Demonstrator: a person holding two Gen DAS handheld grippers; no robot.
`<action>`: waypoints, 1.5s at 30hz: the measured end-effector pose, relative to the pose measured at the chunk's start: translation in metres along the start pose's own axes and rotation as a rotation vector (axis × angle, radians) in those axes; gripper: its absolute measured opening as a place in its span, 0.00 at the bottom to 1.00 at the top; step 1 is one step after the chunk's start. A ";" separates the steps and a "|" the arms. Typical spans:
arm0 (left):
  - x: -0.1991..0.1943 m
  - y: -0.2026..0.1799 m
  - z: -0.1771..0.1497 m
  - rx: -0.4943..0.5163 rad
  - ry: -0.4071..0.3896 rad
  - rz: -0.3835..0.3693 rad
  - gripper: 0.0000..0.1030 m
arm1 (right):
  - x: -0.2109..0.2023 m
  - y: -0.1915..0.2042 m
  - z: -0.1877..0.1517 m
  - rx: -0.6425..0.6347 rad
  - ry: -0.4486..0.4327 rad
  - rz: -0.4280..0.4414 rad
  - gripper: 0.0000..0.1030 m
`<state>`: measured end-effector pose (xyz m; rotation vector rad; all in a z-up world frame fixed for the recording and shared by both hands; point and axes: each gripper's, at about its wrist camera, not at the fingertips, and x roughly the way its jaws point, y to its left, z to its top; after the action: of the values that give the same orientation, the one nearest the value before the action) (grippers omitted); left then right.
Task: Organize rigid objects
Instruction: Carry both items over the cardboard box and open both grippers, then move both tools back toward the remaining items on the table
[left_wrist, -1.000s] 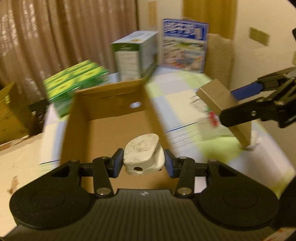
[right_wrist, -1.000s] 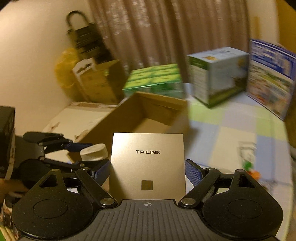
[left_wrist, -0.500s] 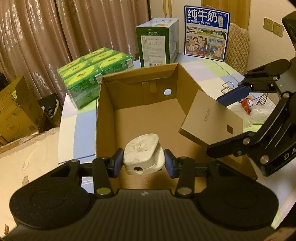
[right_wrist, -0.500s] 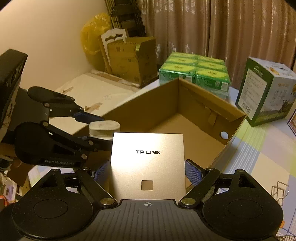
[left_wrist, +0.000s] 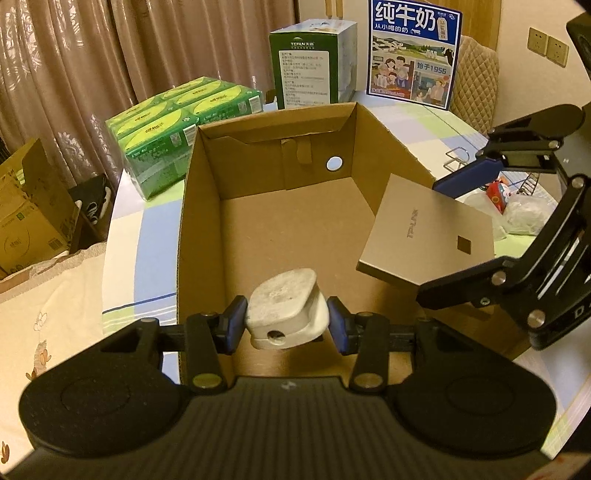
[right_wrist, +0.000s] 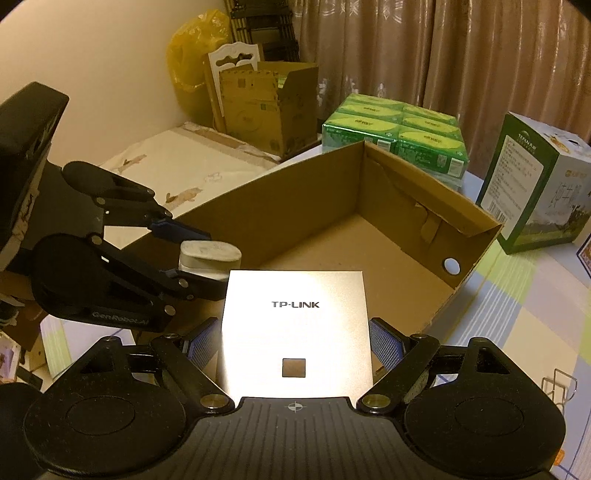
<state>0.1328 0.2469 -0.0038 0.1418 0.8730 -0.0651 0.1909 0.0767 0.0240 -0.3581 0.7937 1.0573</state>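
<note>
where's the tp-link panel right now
The TP-Link panel is clamped in the right gripper, held over the near right side of the open cardboard box, right of the white plug.

Both grippers are matte black plastic. The left gripper (left_wrist: 286, 322) has a ribbed body, two round domed discs, silver screws at the linkage joints and blue finger pads (left_wrist: 233, 325). The right gripper (right_wrist: 295, 341) matches it, with blue ridged pads (right_wrist: 386, 345); grey "GenRobot.AI" lettering marks the left gripper's side.

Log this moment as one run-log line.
left gripper: shut on white plug adapter | right gripper: shut on TP-LINK box | both over open cardboard box | nothing released yet
</note>
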 end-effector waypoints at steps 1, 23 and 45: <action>-0.001 0.001 0.000 -0.006 -0.006 0.007 0.41 | -0.002 0.001 -0.001 0.003 -0.005 0.000 0.80; -0.024 0.013 -0.003 -0.043 -0.049 0.046 0.44 | -0.005 -0.002 0.009 0.040 -0.056 -0.034 0.80; -0.049 -0.003 -0.010 -0.110 -0.080 0.045 0.50 | -0.061 -0.016 0.004 0.156 -0.217 -0.115 0.84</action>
<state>0.0935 0.2450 0.0277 0.0560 0.7912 0.0196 0.1907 0.0327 0.0699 -0.1510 0.6477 0.9026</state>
